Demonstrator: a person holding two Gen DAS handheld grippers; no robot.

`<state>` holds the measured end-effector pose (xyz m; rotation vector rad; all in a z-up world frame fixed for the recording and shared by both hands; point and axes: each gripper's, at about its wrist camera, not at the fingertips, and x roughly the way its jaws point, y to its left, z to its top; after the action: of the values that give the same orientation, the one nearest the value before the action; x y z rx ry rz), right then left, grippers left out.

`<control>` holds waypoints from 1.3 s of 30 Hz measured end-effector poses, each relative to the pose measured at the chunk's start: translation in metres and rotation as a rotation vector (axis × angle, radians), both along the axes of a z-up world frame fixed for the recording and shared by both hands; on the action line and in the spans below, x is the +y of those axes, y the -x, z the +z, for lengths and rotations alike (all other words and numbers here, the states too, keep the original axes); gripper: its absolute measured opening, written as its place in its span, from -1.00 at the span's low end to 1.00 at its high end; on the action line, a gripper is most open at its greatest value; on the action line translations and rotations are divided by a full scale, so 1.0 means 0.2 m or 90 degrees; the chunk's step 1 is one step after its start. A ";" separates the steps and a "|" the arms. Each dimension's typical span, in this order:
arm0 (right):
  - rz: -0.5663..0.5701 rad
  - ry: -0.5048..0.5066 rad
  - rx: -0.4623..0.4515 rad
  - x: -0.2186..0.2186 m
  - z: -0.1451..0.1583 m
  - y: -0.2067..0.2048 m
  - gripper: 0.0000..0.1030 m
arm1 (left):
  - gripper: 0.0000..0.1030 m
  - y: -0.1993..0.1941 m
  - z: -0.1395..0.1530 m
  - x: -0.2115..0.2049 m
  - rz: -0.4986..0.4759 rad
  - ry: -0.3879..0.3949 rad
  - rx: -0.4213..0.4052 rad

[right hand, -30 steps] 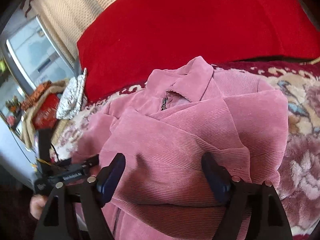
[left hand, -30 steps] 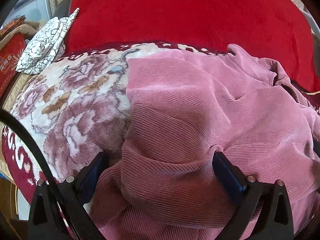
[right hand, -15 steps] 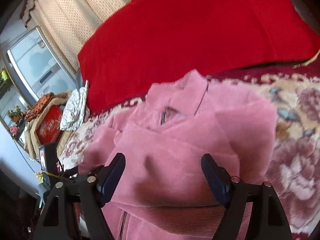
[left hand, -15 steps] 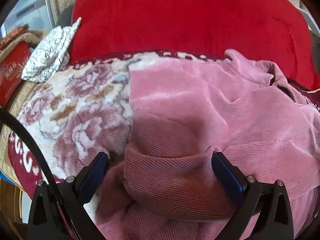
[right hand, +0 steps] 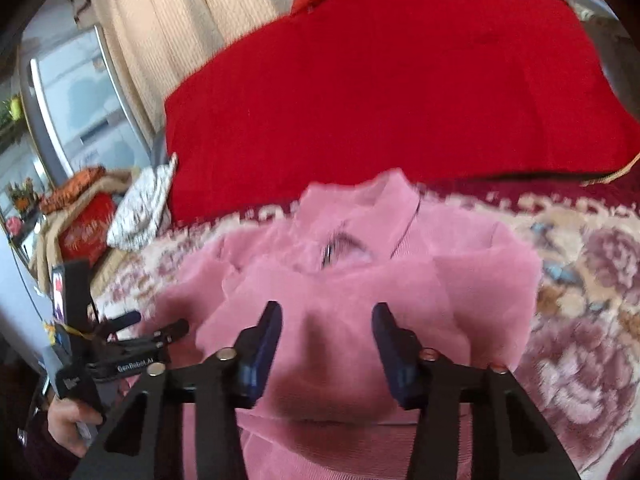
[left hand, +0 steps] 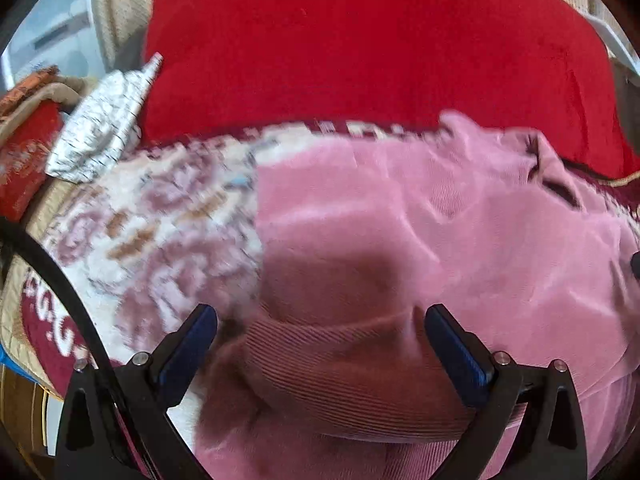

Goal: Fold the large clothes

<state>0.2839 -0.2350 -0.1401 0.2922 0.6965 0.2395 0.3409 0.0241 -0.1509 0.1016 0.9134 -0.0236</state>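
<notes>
Pink corduroy jacket (right hand: 360, 280) lies partly folded on a floral blanket (left hand: 160, 232), collar (right hand: 376, 200) toward 12 o'clock in the right wrist view, a zipper pull (right hand: 327, 254) just below the collar opening. One folded panel crosses the chest; its near edge bulges up toward both cameras. Both views are motion-blurred, so the fine ribbing shows only close to the lenses.

Left gripper (left hand: 320, 344): fingers (left hand: 188, 344) spread wide, blue pads facing in, a rounded hump of the jacket's fabric between them. Whether the pads touch the cloth, cannot tell. In the right wrist view the same tool (right hand: 132, 344) sits at 9 o'clock beside the jacket's edge, held by a hand (right hand: 66, 420) at the lower left.

Right gripper (right hand: 326, 344): fingers (right hand: 262, 344) at a narrower gap, not closed, over the folded panel near its front edge. Cloth fills the gap behind them; contact is unclear.

Blanket pattern: mauve roses on cream, dark red border. It runs out from the jacket at 9 o'clock in the left view, and at 3 o'clock in the right view. Red velvet cushion (left hand: 360, 48) stands behind the jacket at 12 o'clock. White patterned cloth bundle (left hand: 100, 132) rests at 10 o'clock against the cushion's left end. Red box (right hand: 86, 228) farther left. Cream curtain (right hand: 168, 40) and a window (right hand: 80, 100) at 10 to 11 o'clock.
</notes>
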 end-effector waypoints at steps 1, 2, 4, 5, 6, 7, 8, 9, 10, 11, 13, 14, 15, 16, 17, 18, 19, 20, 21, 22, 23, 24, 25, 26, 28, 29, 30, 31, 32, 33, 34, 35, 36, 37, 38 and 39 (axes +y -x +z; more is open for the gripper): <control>0.004 0.000 0.026 0.01 -0.03 -0.02 -0.08 | 1.00 -0.02 -0.04 -0.01 -0.011 -0.006 0.025; 0.016 0.004 0.069 0.02 -0.09 -0.06 -0.07 | 1.00 -0.02 -0.06 -0.02 -0.016 -0.012 0.028; 0.016 0.016 0.079 0.03 -0.13 -0.07 -0.08 | 1.00 -0.01 -0.04 -0.01 -0.017 -0.009 0.019; 0.018 0.021 0.074 0.03 -0.11 -0.07 -0.08 | 1.00 -0.01 -0.02 -0.01 -0.017 -0.004 0.014; 0.019 0.016 0.071 0.02 -0.10 -0.06 -0.08 | 1.00 0.00 0.00 0.01 -0.014 0.006 0.003; 0.017 0.003 0.065 0.01 -0.09 -0.04 -0.08 | 1.00 0.01 0.02 0.03 -0.010 0.017 -0.007; 0.014 -0.012 0.056 -0.01 -0.08 -0.03 -0.08 | 1.00 0.02 0.04 0.04 -0.008 0.029 -0.016; 0.010 -0.018 0.041 -0.03 -0.06 -0.01 -0.08 | 1.00 0.03 0.06 0.06 -0.006 0.039 -0.025; 0.008 -0.018 0.024 -0.03 -0.04 0.00 -0.08 | 1.00 0.04 0.08 0.07 -0.005 0.047 -0.037; 0.008 -0.017 -0.004 -0.03 -0.01 0.03 -0.08 | 1.00 0.05 0.09 0.09 -0.003 0.049 -0.044; 0.015 -0.016 -0.030 -0.03 0.03 0.06 -0.08 | 1.00 0.04 0.09 0.10 0.003 0.042 -0.041; 0.020 -0.013 -0.028 -0.01 0.03 0.06 -0.08 | 1.00 0.03 0.08 0.10 0.006 0.040 -0.032; 0.024 -0.005 -0.012 0.01 0.02 0.05 -0.08 | 1.00 0.01 0.05 0.11 0.005 0.039 -0.009; 0.027 0.001 0.012 0.02 -0.01 0.02 -0.08 | 1.00 0.00 0.01 0.10 -0.002 0.038 0.017; 0.030 0.008 0.056 0.04 -0.06 -0.01 -0.08 | 1.00 -0.02 -0.04 0.09 -0.013 0.034 0.047; 0.032 0.007 0.097 0.04 -0.12 -0.05 -0.07 | 1.00 -0.02 -0.06 0.08 -0.018 0.031 0.055; 0.027 0.002 0.090 0.04 -0.13 -0.05 -0.07 | 1.00 -0.02 -0.05 0.08 -0.021 0.028 0.045; 0.029 0.001 0.081 0.04 -0.11 -0.05 -0.02 | 1.00 -0.01 -0.02 0.07 -0.030 0.022 0.034; 0.036 -0.004 0.084 0.04 -0.10 -0.05 -0.01 | 1.00 0.00 0.00 0.07 -0.036 0.021 0.024; 0.037 -0.014 0.083 0.03 -0.09 -0.05 0.00 | 1.00 0.01 0.03 0.08 -0.041 0.024 0.002; 0.033 -0.038 0.081 0.01 -0.09 -0.05 0.01 | 1.00 0.03 0.06 0.10 -0.040 0.030 -0.014; 0.032 -0.051 0.081 -0.01 -0.09 -0.05 0.01 | 1.00 0.04 0.09 0.12 -0.036 0.039 -0.026; 0.033 -0.062 0.080 -0.02 -0.09 -0.05 0.02 | 1.00 0.05 0.11 0.15 -0.034 0.049 -0.031; 0.036 -0.067 0.078 -0.03 -0.09 -0.05 0.07 | 1.00 0.07 0.13 0.19 -0.033 0.063 -0.036; 0.036 -0.074 0.069 -0.05 -0.09 -0.03 0.12 | 1.00 0.12 0.15 0.26 -0.032 0.081 -0.047; 0.038 -0.079 0.060 -0.06 -0.08 -0.02 0.15 | 1.00 0.14 0.15 0.30 -0.030 0.085 -0.053; 0.040 -0.084 0.051 -0.08 -0.06 0.00 0.17 | 1.00 0.19 0.15 0.35 -0.027 0.088 -0.060; 0.041 -0.092 0.041 -0.10 -0.05 0.02 0.19 | 1.00 0.22 0.15 0.39 -0.021 0.090 -0.065; 0.041 -0.099 0.033 -0.11 -0.03 0.03 0.23 | 1.00 0.27 0.14 0.46 -0.012 0.096 -0.070; 0.041 -0.106 0.027 -0.13 -0.03 0.05 0.25 | 1.00 0.31 0.13 0.51 -0.007 0.105 -0.071; 0.042 -0.115 0.021 -0.14 -0.02 0.07 0.25 | 1.00 0.36 0.12 0.55 -0.003 0.117 -0.069; 0.046 -0.125 0.013 -0.16 -0.02 0.10 0.25 | 0.98 0.41 0.11 0.59 0.000 0.129 -0.067; 0.052 -0.127 0.006 -0.17 -0.02 0.13 0.25 | 0.91 0.46 0.09 0.63 0.003 0.140 -0.064; 0.058 -0.128 -0.001 -0.17 -0.02 0.17 0.25 | 0.82 0.51 0.07 0.65 0.004 0.146 -0.060; 0.066 -0.127 -0.007 -0.18 -0.02 0.21 0.25 | 0.79 0.55 0.05 0.67 0.004 0.150 -0.054; 0.075 -0.126 -0.009 -0.18 -0.02 0.25 0.25 | 0.71 0.59 0.02 0.68 0.000 0.151 -0.044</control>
<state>0.2345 -0.2708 -0.1446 0.4394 0.6781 0.4234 0.2237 0.1609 -0.1473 -0.1183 0.8362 -0.1272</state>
